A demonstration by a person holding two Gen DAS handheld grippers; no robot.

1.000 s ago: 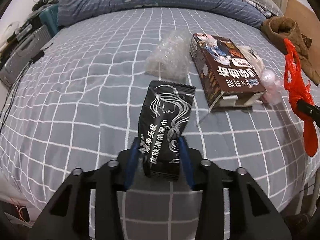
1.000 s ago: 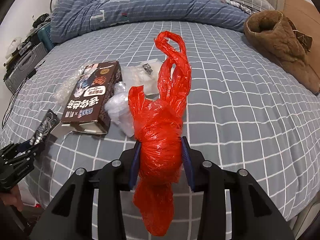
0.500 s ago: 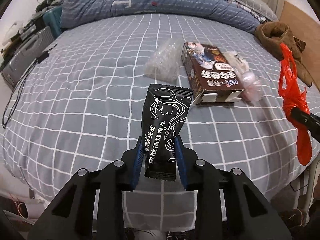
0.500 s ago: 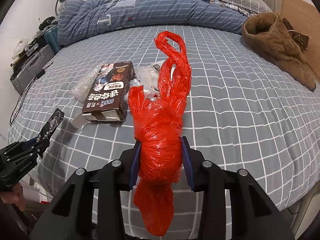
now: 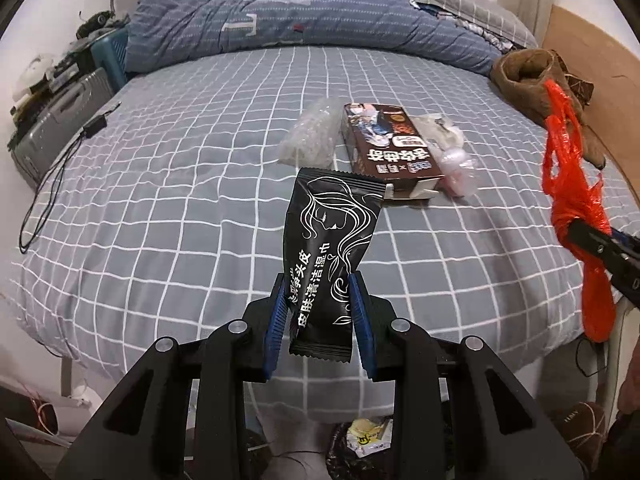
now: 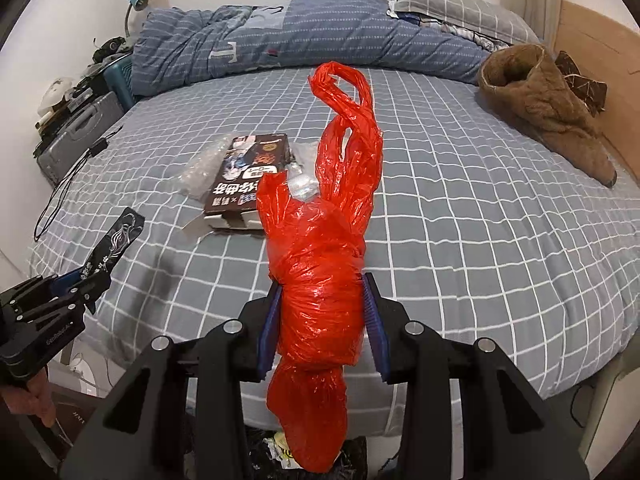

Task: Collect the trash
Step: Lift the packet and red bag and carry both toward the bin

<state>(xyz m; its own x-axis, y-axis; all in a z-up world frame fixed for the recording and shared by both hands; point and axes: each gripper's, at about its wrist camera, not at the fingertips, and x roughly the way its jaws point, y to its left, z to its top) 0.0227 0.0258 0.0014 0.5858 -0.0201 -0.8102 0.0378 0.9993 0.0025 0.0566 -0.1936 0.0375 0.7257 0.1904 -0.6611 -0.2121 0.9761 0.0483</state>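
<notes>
My left gripper (image 5: 320,312) is shut on the lower end of a black wet-wipe packet (image 5: 332,232), which hangs in the air above the near edge of the bed. It also shows at the left of the right wrist view, as left gripper (image 6: 86,280) with packet (image 6: 116,240). My right gripper (image 6: 322,312) is shut on a scrunched red plastic bag (image 6: 332,208), whose twisted handles point up and whose tail hangs below the jaws. On the bed lie a brown box (image 5: 388,148), a clear bubble bag (image 5: 312,136) and crumpled clear plastic (image 5: 452,152).
The grey checked bed (image 5: 160,200) has a rolled blue duvet (image 5: 280,20) at the back and a brown fleece garment (image 5: 536,80) at the right. A grey case (image 5: 60,120) and a cable (image 5: 52,184) sit at the left. Litter (image 5: 368,440) shows on the floor below the grippers.
Both grippers have drawn back from the bed and risen, so the bed looks farther away. The left jaws have tightened on the packet. The red bag stays gripped.
</notes>
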